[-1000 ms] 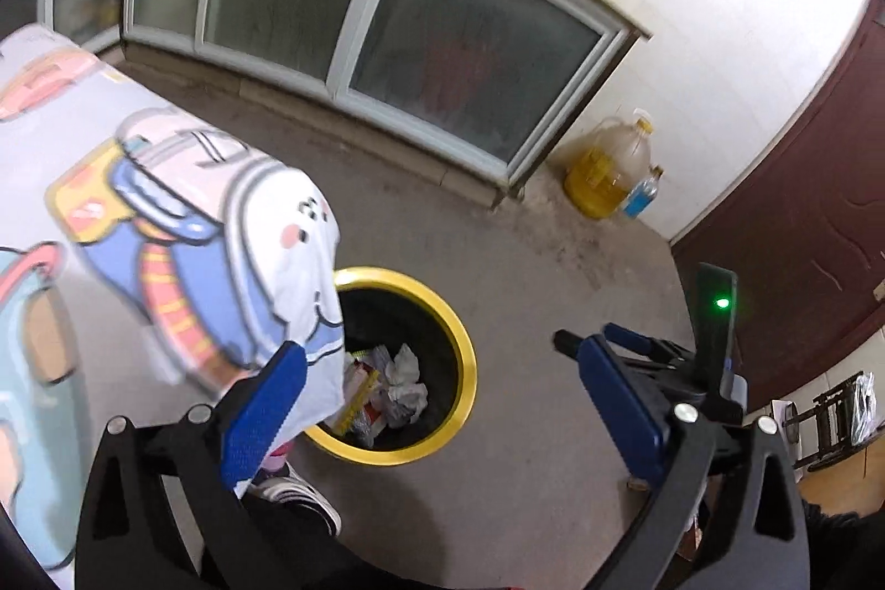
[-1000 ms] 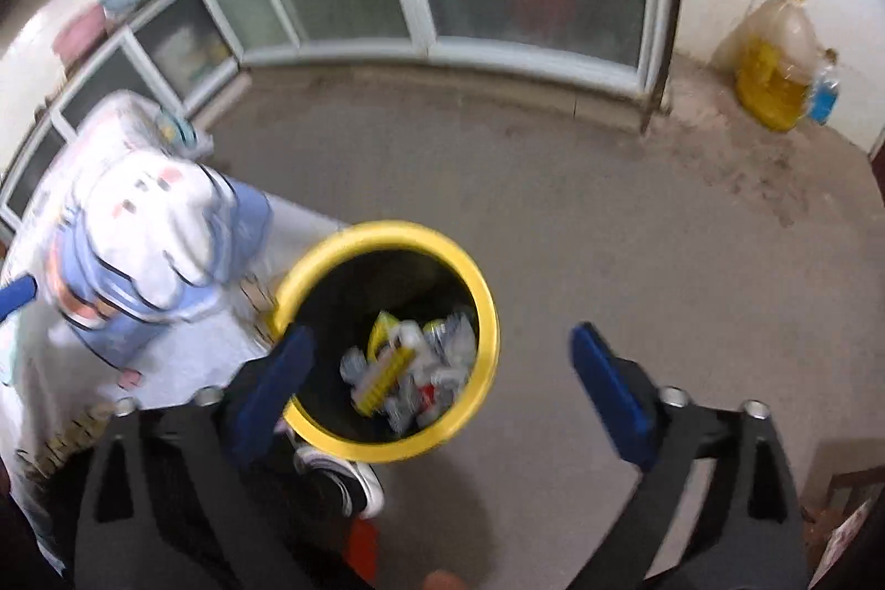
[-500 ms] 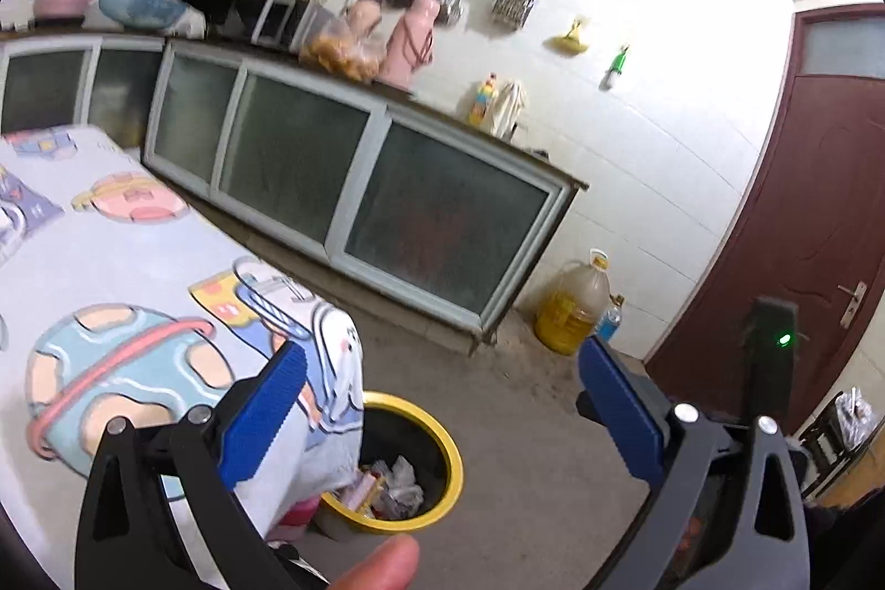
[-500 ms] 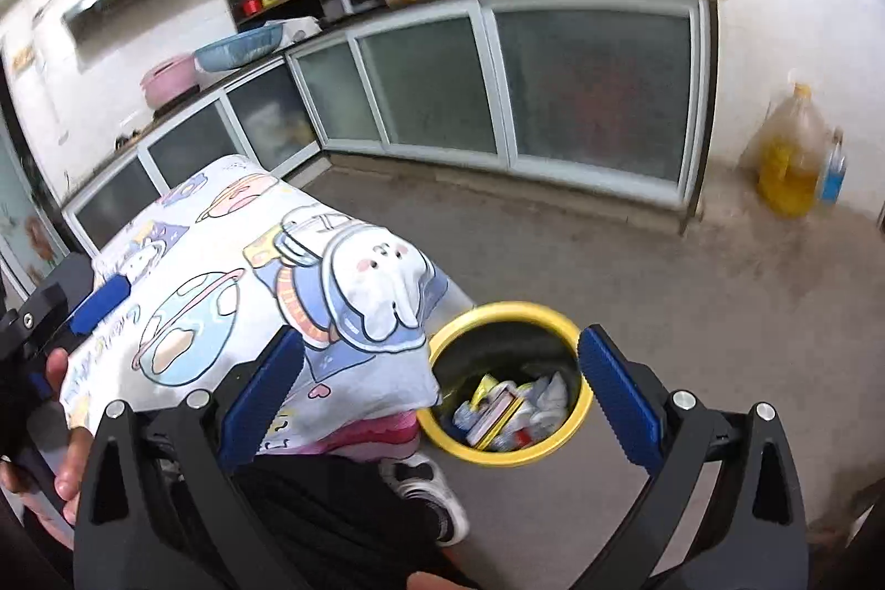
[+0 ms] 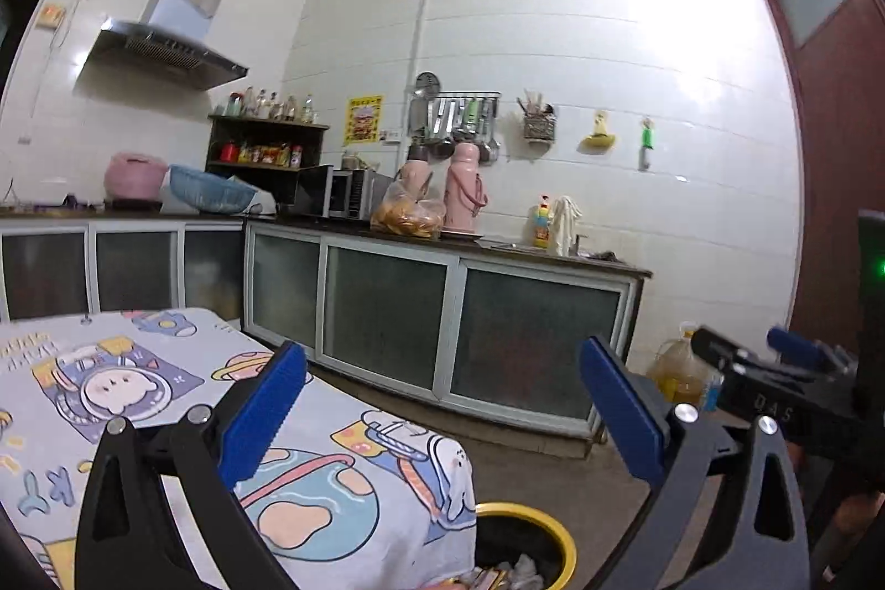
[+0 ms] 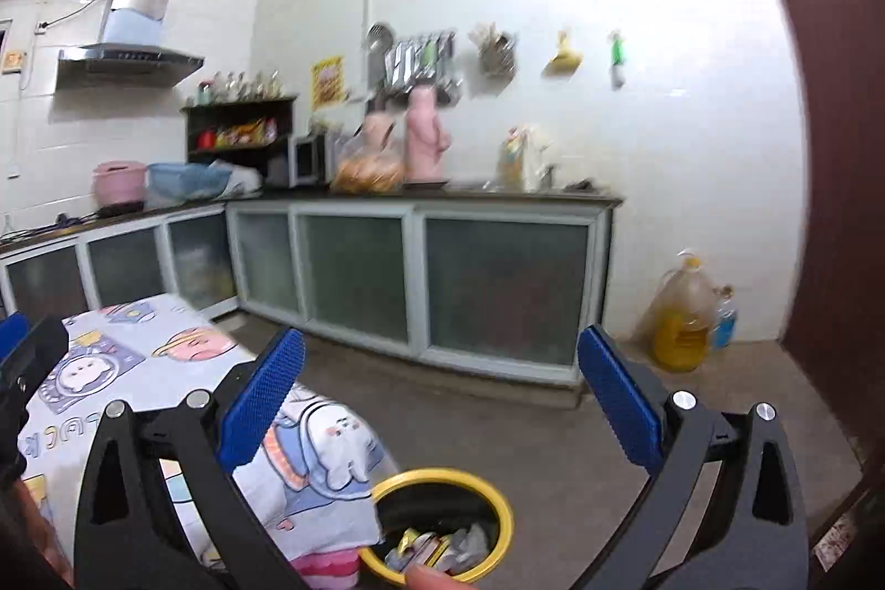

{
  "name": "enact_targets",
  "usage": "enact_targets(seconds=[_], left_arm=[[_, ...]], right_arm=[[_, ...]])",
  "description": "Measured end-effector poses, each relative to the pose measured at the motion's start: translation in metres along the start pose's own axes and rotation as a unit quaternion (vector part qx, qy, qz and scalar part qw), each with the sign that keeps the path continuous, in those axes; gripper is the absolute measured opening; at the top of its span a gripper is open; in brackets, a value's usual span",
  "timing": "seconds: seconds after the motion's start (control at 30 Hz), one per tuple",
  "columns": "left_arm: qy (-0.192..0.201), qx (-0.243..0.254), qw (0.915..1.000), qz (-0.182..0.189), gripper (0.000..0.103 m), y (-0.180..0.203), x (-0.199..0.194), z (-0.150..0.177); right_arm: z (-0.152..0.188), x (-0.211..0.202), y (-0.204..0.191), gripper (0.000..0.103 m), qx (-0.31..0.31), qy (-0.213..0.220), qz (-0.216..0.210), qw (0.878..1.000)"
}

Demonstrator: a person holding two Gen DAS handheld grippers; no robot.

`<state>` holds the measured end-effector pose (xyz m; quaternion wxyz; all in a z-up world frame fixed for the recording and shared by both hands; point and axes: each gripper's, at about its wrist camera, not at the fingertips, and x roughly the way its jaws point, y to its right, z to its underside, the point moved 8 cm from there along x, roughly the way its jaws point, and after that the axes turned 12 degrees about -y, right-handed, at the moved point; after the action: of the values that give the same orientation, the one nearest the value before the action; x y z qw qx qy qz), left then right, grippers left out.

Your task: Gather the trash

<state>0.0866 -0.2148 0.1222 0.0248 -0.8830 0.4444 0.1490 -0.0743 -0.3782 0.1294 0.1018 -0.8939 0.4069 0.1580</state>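
Ahead of both tools, glossy white wall tiles point(image 5: 553, 53) rise over cabinets with frosted glass doors point(image 6: 498, 291) in pale metal frames. Below the left tool's ribbed blue finger pads point(image 5: 260, 410) lies a matt cartoon-printed cloth point(image 5: 332, 496). The yellow-rimmed black plastic bin point(image 6: 500, 507) holds crumpled paper and shiny wrappers point(image 6: 437, 548). The concrete floor point(image 6: 498, 424) is rough.

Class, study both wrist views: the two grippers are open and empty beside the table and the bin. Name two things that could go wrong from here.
1. The yellow-rimmed black trash bin sits tight against the overhanging cartoon-print tablecloth; a gripper reaching down could snag the cloth.
2. The open left gripper and right gripper point at the glass-fronted cabinets, with the bin at the frame's bottom edge, so a drop might miss.
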Motion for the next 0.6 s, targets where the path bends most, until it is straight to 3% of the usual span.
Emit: enact_targets(seconds=[0.13, 0.23, 0.3, 0.43, 0.6], left_arm=[[-0.077, -0.018, 0.9968, 0.007, 0.095, -0.003, 0.008, 0.021], [-0.076, -0.056, 0.9953, -0.021, 0.095, -0.013, 0.009, 0.043], [-0.085, -0.058, 0.9936, -0.046, 0.095, -0.015, 0.010, 0.061], [-0.131, -0.074, 0.9853, -0.081, 0.095, -0.017, 0.021, 0.104], [-0.150, -0.080, 0.9794, -0.108, 0.095, -0.017, 0.025, 0.138]], right_arm=[[0.025, 0.001, 0.001, 0.095, -0.003, -0.028, 0.015, 0.999], [0.051, 0.010, 0.001, 0.095, 0.000, -0.047, 0.016, 0.999], [0.067, 0.014, -0.005, 0.095, -0.016, -0.052, 0.011, 0.998], [0.096, 0.033, 0.004, 0.095, -0.017, -0.077, 0.048, 0.996], [0.117, 0.042, 0.016, 0.095, 0.005, -0.091, 0.039, 0.995]])
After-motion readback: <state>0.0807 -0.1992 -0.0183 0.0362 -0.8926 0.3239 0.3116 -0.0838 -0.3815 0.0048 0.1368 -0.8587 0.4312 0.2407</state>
